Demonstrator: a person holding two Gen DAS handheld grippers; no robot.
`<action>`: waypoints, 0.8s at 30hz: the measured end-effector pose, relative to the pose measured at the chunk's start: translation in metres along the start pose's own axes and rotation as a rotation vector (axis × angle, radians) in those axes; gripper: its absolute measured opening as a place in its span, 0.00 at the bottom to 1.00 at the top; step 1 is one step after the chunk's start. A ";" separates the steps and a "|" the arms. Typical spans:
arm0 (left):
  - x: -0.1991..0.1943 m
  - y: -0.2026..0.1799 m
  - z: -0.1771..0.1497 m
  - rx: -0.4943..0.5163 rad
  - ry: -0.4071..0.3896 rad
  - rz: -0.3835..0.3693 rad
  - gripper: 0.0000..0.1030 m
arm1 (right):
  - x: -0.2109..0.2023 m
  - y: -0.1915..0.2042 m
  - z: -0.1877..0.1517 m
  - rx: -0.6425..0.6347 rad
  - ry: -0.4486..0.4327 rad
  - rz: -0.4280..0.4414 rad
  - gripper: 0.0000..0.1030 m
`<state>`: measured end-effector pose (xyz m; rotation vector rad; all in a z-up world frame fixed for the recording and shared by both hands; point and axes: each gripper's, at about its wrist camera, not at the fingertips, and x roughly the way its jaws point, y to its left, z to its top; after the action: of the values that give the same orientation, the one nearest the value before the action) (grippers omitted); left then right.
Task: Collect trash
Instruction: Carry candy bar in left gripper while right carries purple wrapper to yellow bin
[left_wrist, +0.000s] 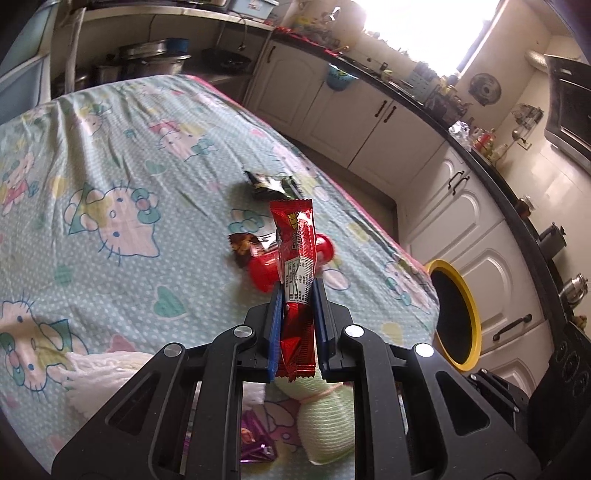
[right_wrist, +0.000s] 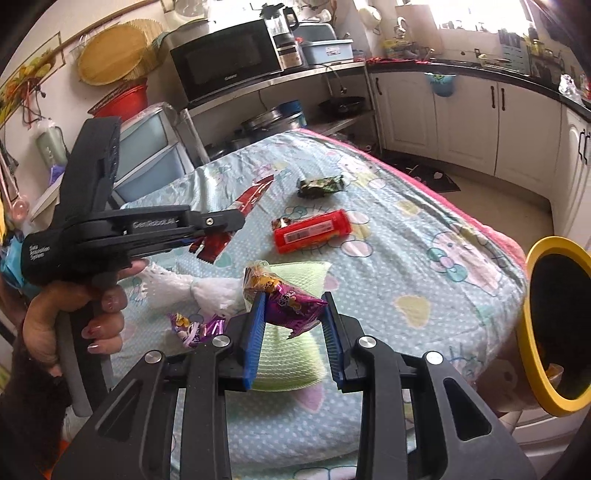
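Note:
My left gripper is shut on a long red snack wrapper and holds it above the table; both show in the right wrist view, the gripper at the left with the wrapper. My right gripper is shut on a purple wrapper. On the Hello Kitty tablecloth lie a red canister, a dark green wrapper, a small brown wrapper and another purple wrapper. A yellow-rimmed bin stands off the table's right edge.
A pale green cloth and a white knit cloth lie under my right gripper. White kitchen cabinets run along the right. A microwave and blue drawers stand behind the table.

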<state>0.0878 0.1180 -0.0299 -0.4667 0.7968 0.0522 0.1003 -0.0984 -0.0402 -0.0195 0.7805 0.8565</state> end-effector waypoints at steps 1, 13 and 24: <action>0.000 -0.003 0.000 0.006 -0.001 -0.004 0.10 | -0.002 -0.002 0.000 0.005 -0.004 -0.004 0.28; -0.005 -0.038 -0.006 0.090 -0.021 -0.034 0.10 | -0.029 -0.028 0.005 0.059 -0.070 -0.060 0.28; -0.004 -0.065 -0.009 0.147 -0.028 -0.059 0.10 | -0.051 -0.056 0.006 0.124 -0.123 -0.110 0.28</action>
<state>0.0932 0.0559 -0.0079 -0.3494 0.7532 -0.0545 0.1211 -0.1684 -0.0199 0.0983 0.7094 0.6969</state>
